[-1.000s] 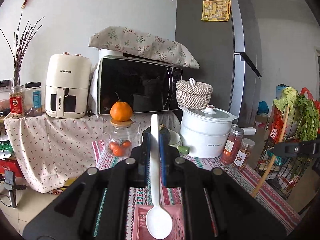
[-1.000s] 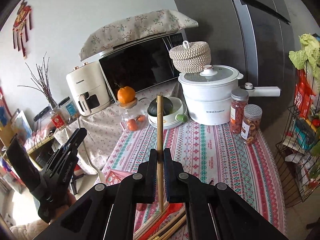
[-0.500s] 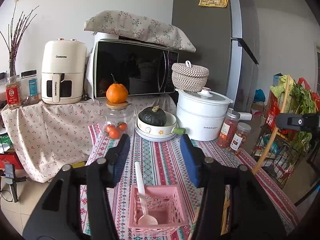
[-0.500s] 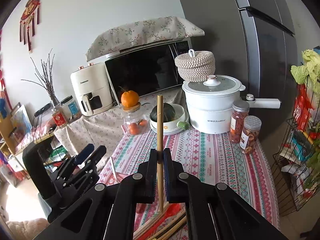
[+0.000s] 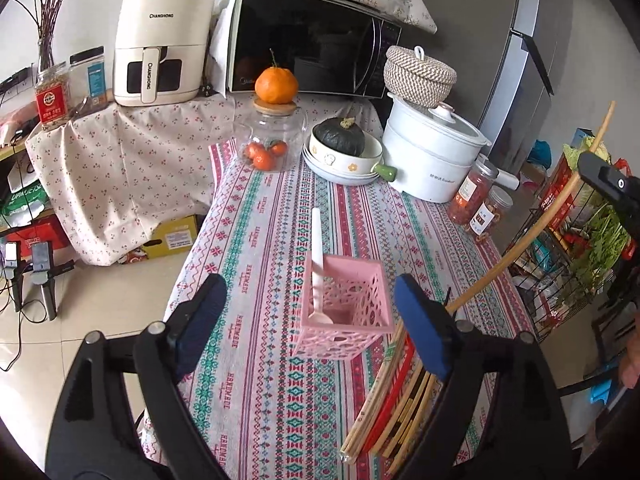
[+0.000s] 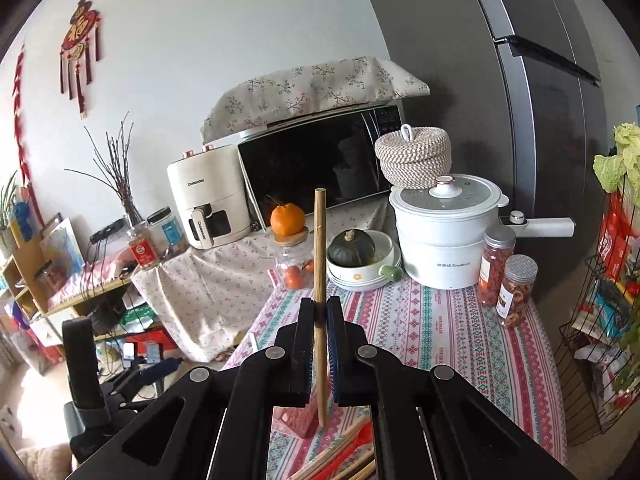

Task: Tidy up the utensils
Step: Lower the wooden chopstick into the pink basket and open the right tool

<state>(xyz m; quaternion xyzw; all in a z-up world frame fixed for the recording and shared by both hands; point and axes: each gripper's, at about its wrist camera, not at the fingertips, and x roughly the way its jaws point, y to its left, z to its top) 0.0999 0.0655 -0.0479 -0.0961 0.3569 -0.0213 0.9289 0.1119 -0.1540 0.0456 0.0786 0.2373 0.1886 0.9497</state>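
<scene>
A pink lattice basket [image 5: 352,312] stands on the striped tablecloth, and a white spoon [image 5: 317,236] leans in its left corner, bowl down. My left gripper [image 5: 309,300] hovers over the basket with its jaws opening wide; the pads touch nothing. Several wooden chopsticks and a red one [image 5: 394,396] lie to the right of the basket. My right gripper [image 6: 320,314] is shut on a single wooden chopstick [image 6: 320,248], held upright above the pile. The same chopstick [image 5: 520,248] slants in from the right in the left wrist view. The basket [image 6: 296,416] shows under the right gripper.
At the back of the table are a glass jar [image 5: 270,140] topped by an orange, a bowl with a dark squash [image 5: 340,144], a white pot [image 5: 434,156] and two spice jars [image 5: 476,200]. A wire rack of vegetables [image 5: 576,248] stands past the right edge.
My left gripper opened and let go of the white spoon, which now rests in the pink basket, and it tipped downward. My right gripper rose a little with its chopstick.
</scene>
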